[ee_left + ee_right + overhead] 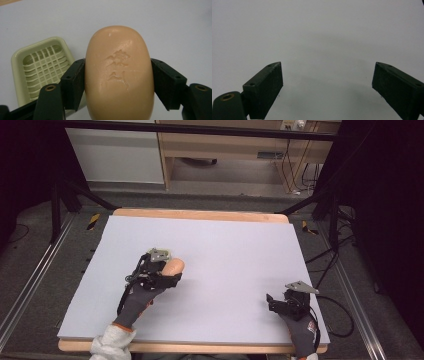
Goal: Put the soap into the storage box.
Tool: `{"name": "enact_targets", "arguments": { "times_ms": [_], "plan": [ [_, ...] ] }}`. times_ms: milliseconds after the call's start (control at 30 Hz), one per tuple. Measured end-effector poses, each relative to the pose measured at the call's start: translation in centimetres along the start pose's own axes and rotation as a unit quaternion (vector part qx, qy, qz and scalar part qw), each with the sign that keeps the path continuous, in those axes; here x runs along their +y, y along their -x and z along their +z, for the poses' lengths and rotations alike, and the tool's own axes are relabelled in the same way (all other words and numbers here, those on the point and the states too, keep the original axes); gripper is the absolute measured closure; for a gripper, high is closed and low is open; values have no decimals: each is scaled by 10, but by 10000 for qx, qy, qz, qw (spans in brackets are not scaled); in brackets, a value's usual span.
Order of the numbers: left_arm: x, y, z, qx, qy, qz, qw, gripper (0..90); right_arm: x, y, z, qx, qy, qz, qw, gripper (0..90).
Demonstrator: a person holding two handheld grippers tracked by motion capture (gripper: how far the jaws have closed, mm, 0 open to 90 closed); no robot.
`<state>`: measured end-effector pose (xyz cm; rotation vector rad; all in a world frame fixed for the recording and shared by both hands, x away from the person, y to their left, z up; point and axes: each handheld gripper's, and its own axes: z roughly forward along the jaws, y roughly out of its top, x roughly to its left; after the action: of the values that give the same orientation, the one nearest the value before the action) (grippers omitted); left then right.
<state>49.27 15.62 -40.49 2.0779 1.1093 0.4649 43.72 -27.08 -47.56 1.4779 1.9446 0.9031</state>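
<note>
Soap [119,75] clamped in left gripper [117,82], lower end cut off; dish [41,68] beside, half hidden by gripper in high view. Right gripper [327,85] wide open, empty.

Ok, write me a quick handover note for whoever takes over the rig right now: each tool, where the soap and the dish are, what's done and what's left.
Left tool: shut on the soap bar, jaws pressing its two long sides, embossed face toward the camera.
Right tool: open, holding nothing, over bare table near the person's right edge.
Soap dish: pale green, slotted, nothing in it, on the table beside and beyond the soap in the left gripper view.
Done: soap is gripped.
Left, probably: carry the soap over the dish, lower it onto the grid, open the jaws. Whether the soap is lifted or resting can't be told.
</note>
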Motion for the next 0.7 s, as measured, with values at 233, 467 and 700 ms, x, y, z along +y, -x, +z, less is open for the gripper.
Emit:
{"name": "enact_targets", "arguments": {
  "times_ms": [233,467,700],
  "plan": [
    [0,-10,-2,110,47,-108,9999,314,0,0,0,-4,6,-16,10000,100],
    [0,-22,-6,253,126,-256,9993,315,0,0,1,-3,1,-11,10000,100],
    [-1,-32,-9,406,147,-328,9985,315,0,-1,1,6,-4,-26,10000,100]
  ]
}}
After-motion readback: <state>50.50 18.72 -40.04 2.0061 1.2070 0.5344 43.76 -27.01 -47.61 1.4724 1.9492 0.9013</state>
